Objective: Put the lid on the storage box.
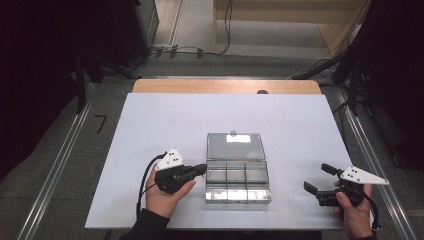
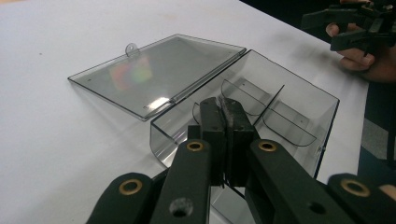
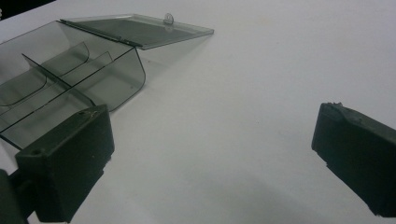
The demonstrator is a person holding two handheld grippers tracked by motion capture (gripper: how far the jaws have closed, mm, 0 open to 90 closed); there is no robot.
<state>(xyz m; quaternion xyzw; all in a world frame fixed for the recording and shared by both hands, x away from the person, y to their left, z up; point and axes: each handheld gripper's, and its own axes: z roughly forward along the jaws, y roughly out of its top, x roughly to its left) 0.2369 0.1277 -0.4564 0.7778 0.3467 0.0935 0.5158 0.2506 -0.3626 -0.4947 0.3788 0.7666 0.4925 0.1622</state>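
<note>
Your left gripper (image 1: 202, 169) has its jaws pressed together with nothing between them, its tip at the left wall of the clear plastic box (image 1: 238, 187); in the left gripper view the closed tips sit right at that near wall's rim, though whether they touch it or hover just above it is hard to tell. Judging by that placement, you are using the closed tip as a stop to steady the box rather than to pick anything up. The box sits near the middle of the white table (image 1: 150, 125), toward the near edge, with its lid (image 1: 235, 145) swung fully open and lying flat on the far side, still hinged to the tray. Thin curved dividers (image 2: 289, 128) split the tray into compartments, and every one you can see is bare. Your right gripper (image 1: 320, 179) is well apart from the box at the near right, jaws wide apart and holding nothing, probably waiting its turn.
</note>
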